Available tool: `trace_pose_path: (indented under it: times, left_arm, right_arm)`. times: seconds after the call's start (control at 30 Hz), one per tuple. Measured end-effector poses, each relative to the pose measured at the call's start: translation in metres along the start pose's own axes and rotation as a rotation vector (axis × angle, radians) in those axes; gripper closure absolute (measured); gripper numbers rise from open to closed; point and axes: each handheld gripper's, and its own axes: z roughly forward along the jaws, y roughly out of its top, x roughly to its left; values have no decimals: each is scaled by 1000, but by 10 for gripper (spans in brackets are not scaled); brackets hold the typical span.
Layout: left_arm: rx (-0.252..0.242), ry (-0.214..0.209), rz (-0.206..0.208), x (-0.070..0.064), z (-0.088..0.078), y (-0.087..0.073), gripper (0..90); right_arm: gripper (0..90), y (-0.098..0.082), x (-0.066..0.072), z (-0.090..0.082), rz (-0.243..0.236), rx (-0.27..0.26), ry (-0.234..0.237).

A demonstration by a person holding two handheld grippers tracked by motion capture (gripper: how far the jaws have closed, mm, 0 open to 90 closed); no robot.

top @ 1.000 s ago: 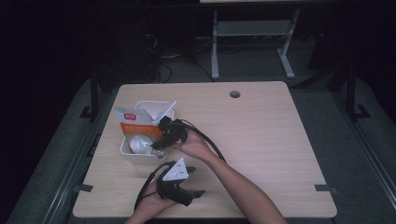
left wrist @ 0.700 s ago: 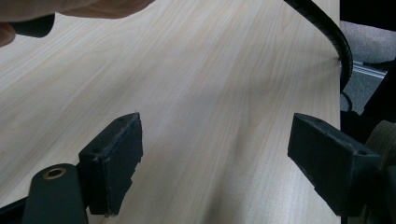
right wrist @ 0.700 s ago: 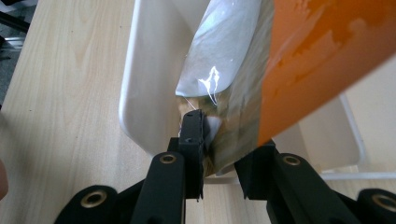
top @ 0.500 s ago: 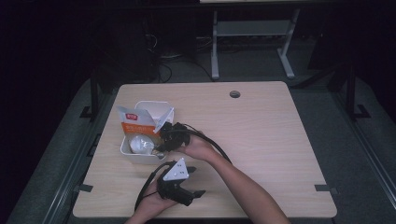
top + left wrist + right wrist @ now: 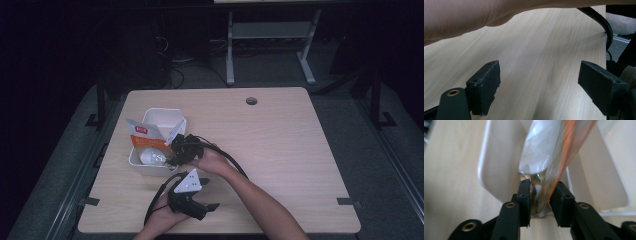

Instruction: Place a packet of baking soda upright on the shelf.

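While the room around it lies dark, the pale wooden table (image 5: 280, 150) takes what light there is, its grain running plain and bare across most of the top. A small round cable hole (image 5: 251, 101) sits near the far edge at about twelve o'clock. Beyond it, on the grey carpet (image 5: 270, 70), stands a light metal frame (image 5: 270, 45) with two splayed legs, and loose cables lie at about eleven o'clock in the gloom. Dark rails flank the table at nine and three o'clock.

At about nine o'clock from the table's middle sits a white bin (image 5: 150, 150), holding a light bulb (image 5: 150, 158) and an orange-and-white carton (image 5: 147, 134) with its flaps open. The right gripper (image 5: 172, 150) reaches over the bin's near corner; in the right gripper view its jaws have just been opening a little and stand close on either side of the bulb's metal base (image 5: 534, 180), with the clear orange-edged packaging (image 5: 564, 152) between them too. Whether the pads press is not certain, though the left pad lies against the base.

Near six o'clock the left gripper (image 5: 212, 205) rests low over the table, jaws spread wide over bare wood (image 5: 544, 62), the person's forearm (image 5: 474, 17) crossing above.
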Motion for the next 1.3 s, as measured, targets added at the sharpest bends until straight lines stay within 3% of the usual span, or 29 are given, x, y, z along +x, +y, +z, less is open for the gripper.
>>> trace_pose_path:
  times: [0.13, 0.27, 0.33, 0.37, 0.53, 0.87, 1.3]
  left_arm:
    - [0, 2, 1, 0, 0, 0, 176]
    - [1, 3, 0, -1, 0, 0, 176]
    - [3, 3, 3, -1, 0, 0, 176]
    - [3, 2, 2, -1, 1, 0, 176]
    - [4, 2, 2, 0, 1, 0, 176]
    - [6, 4, 2, 0, 0, 0, 176]
    - [8, 7, -3, 2, 1, 0, 176]
  right_arm:
    - [666, 0, -1, -3, 16, -23, -2]
    - [684, 1, -6, -13, 49, -78, 8]
    - [729, 1, -9, -18, 62, -109, 15]
    - [835, 0, -11, -21, 81, -120, 38]
    - [891, -2, -12, -17, 101, -119, 60]
    - [798, -2, -14, -22, 120, -144, 82]
    - [684, -9, -18, -50, 151, -187, 78]
